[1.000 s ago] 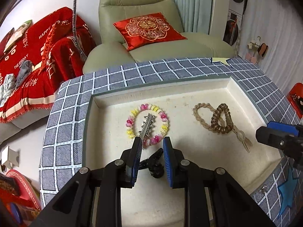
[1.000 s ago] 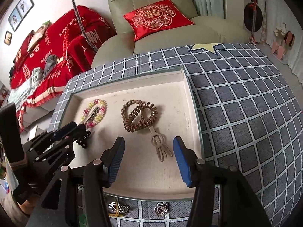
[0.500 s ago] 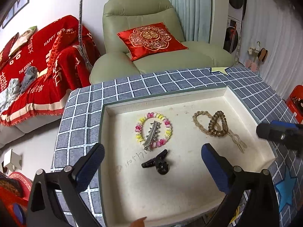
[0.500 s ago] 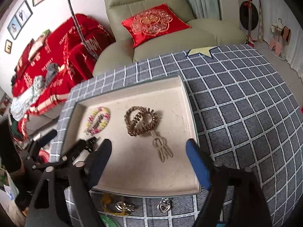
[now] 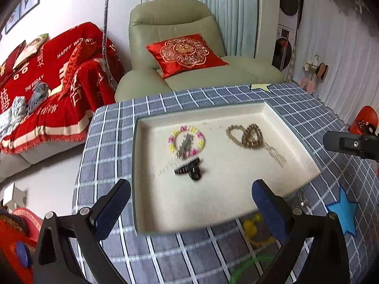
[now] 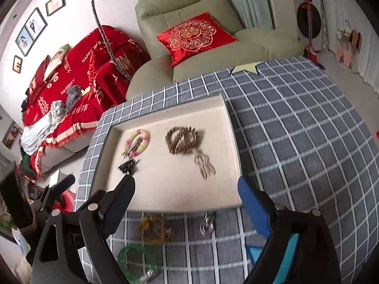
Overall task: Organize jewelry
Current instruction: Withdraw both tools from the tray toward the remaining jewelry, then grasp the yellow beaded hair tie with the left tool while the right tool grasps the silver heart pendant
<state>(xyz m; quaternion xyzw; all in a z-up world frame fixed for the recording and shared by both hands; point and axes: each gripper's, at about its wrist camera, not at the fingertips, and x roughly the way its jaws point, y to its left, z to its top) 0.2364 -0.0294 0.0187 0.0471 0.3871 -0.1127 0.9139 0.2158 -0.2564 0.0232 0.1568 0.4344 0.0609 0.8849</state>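
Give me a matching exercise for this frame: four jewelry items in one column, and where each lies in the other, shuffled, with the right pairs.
Items:
1. black hair clip
2. silver hair clip
3. brown bead strand
4. green bangle

Places:
A. on the checked cloth, outside the tray
B. inside the ring of the pastel bead bracelet
C. in the tray, on the side toward the right gripper
D. on the tray floor, just nearer the camera than the pastel bracelet

Pairs: 1-D, 2-B, 3-C, 4-A
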